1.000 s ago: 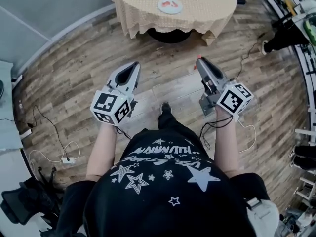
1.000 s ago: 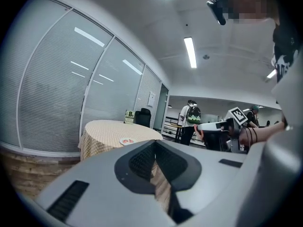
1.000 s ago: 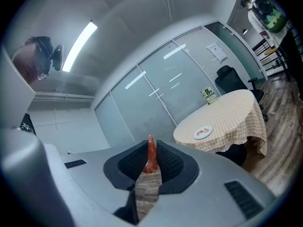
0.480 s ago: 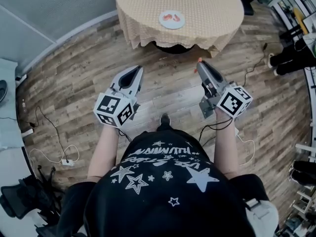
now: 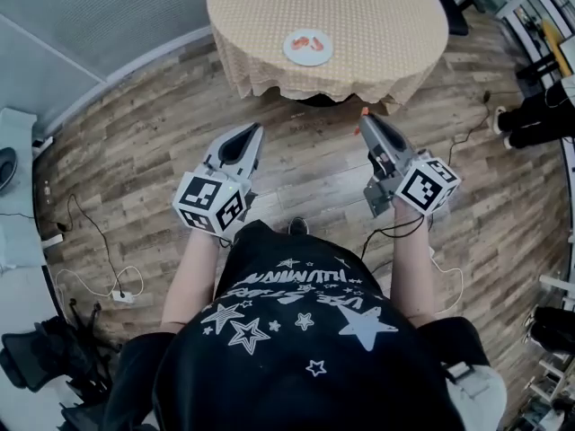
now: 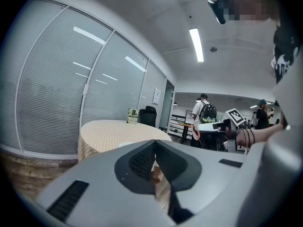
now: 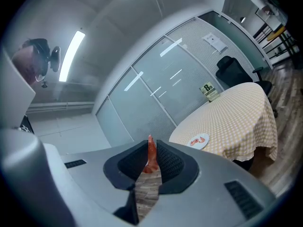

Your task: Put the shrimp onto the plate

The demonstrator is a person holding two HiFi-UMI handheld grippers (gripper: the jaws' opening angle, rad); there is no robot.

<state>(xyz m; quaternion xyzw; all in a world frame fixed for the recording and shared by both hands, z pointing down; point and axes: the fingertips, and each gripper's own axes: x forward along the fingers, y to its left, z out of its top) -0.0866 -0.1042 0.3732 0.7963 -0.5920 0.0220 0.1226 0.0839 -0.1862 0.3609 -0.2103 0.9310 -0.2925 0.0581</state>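
A white plate [image 5: 308,47] with two orange shrimp on it rests on the round table [image 5: 377,7] with the checked beige cloth; the plate [image 7: 199,141] also shows in the right gripper view. My right gripper [image 5: 365,116] is shut on an orange shrimp [image 7: 150,155], whose tip sticks out past the jaws [image 5: 364,110]. It hovers over the floor just short of the table's near edge. My left gripper [image 5: 256,129] is shut with nothing in it, level with the right one and farther left.
The cloth hangs down round the table [image 6: 113,131]. A sign card [image 7: 207,91] and a black chair [image 7: 234,72] stand at the table's far side. Cables [image 5: 90,241] lie on the wood floor at left. People stand in the background [image 6: 203,112].
The table and plate have come closer and lower in the head view as the person steps toward them. Both grippers keep their pose, the right still holding the shrimp.
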